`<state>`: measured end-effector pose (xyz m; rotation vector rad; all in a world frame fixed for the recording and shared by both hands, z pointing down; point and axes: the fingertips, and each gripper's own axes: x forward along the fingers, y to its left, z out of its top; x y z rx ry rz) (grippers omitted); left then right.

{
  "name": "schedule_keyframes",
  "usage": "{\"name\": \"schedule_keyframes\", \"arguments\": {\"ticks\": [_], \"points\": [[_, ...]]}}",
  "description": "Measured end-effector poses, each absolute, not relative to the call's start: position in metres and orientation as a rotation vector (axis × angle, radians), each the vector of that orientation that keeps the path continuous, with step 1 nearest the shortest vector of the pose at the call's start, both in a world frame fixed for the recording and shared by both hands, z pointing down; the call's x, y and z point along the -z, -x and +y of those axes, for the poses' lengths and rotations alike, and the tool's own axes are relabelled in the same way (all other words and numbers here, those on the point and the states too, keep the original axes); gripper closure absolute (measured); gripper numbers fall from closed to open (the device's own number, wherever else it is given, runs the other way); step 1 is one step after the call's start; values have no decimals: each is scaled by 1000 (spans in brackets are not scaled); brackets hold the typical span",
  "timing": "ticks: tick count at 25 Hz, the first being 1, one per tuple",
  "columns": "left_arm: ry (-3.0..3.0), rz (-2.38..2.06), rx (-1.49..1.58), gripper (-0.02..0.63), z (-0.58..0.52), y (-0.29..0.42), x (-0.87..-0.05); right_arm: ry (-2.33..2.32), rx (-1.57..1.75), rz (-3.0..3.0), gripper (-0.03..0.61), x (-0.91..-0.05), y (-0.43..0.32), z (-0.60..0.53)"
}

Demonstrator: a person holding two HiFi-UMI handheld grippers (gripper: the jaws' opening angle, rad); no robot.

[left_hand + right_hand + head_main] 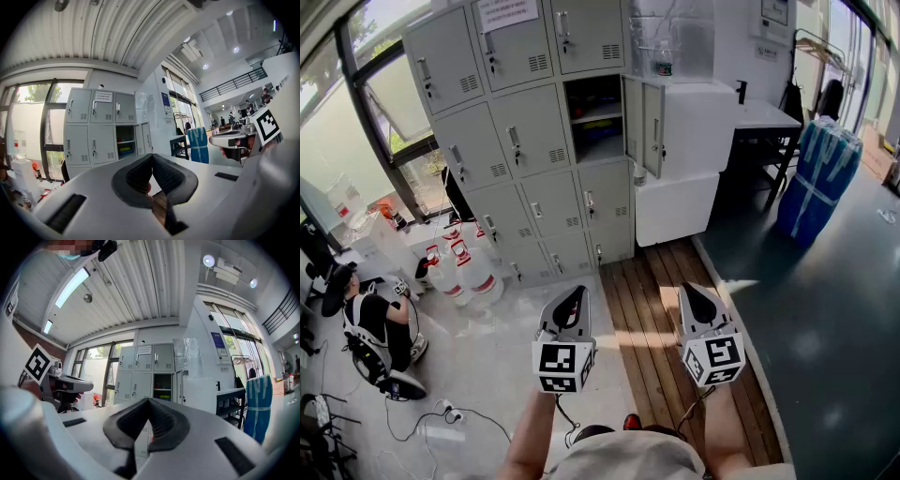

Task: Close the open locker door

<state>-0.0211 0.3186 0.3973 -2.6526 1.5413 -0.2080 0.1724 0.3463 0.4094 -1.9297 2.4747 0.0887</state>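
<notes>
- Standing swung out to the right, the locker door [642, 122] leaves its compartment [593, 117] exposed in the locker bank's [516, 141] middle row.
- The left gripper [574, 295] and right gripper [698, 292] are both clenched on nothing and held level, probably so closed tips can push.
- The door lies well ahead of both, untouched.

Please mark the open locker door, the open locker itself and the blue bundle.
Locker door [652, 131]: head view, middle of the panel.
Open locker [596, 114]: head view, on its shelf.
Blue bundle [821, 173]: head view, on its middle.
</notes>
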Motion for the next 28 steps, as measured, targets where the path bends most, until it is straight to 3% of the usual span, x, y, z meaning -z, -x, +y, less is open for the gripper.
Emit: {"name": "schedule_keyframes", "arguments": {"ticks": [28], "points": [[2639,1585,214,592,246,22,-398,1878,-69,2522,563,-417,-167,270]]}}
